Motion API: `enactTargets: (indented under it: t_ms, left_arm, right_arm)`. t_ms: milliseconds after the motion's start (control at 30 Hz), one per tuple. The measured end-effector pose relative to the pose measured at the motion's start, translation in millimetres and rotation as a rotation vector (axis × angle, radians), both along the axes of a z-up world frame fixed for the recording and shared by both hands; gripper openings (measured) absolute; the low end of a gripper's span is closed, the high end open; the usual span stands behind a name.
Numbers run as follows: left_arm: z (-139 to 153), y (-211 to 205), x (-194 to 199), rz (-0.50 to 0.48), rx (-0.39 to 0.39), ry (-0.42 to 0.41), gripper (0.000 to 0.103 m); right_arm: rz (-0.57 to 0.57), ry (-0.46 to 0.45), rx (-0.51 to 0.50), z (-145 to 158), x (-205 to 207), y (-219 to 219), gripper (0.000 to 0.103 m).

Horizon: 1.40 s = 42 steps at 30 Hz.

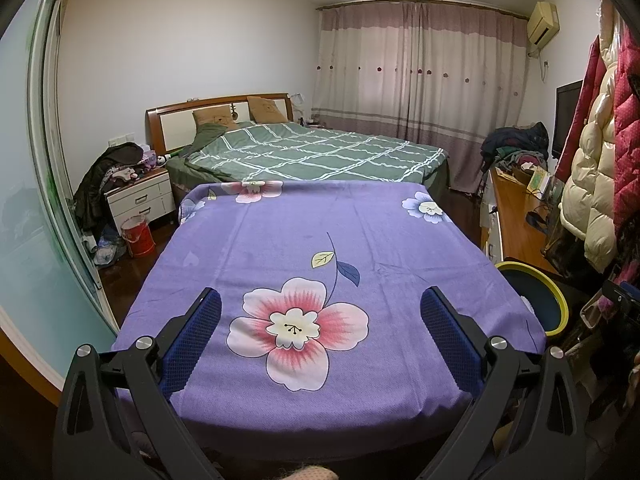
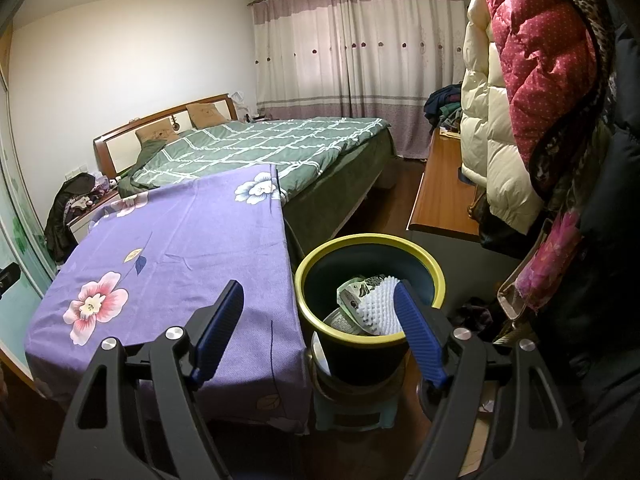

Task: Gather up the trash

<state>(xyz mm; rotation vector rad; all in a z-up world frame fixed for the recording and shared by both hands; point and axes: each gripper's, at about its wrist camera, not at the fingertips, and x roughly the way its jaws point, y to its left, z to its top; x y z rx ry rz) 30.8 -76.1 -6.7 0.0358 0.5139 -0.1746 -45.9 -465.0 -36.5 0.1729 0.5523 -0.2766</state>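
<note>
Bedroom, purple floral cloth (image 1: 320, 240) bare, trash in bin (image 2: 370, 280) by its right edge, likely task done; left gripper (image 1: 320, 320) and right gripper (image 2: 320, 312) wide apart, holding nothing.

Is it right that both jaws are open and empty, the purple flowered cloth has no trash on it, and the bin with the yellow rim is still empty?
Not quite. The bin is not empty: the right wrist view shows a white spiky piece and printed wrappers inside it. The rest holds: left gripper and right gripper are open and empty, and the purple cloth carries no trash.
</note>
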Motion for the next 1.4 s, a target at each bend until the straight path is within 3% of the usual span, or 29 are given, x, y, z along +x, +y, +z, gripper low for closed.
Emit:
enactTargets:
  t_ms: [1400]
  left_arm:
    - [-7.9,4.0,1.2,0.000,-0.004,0.010,0.098]
  right_arm:
    - [0.000,0.003,0.007,-0.6,1.2,0.4,0.073]
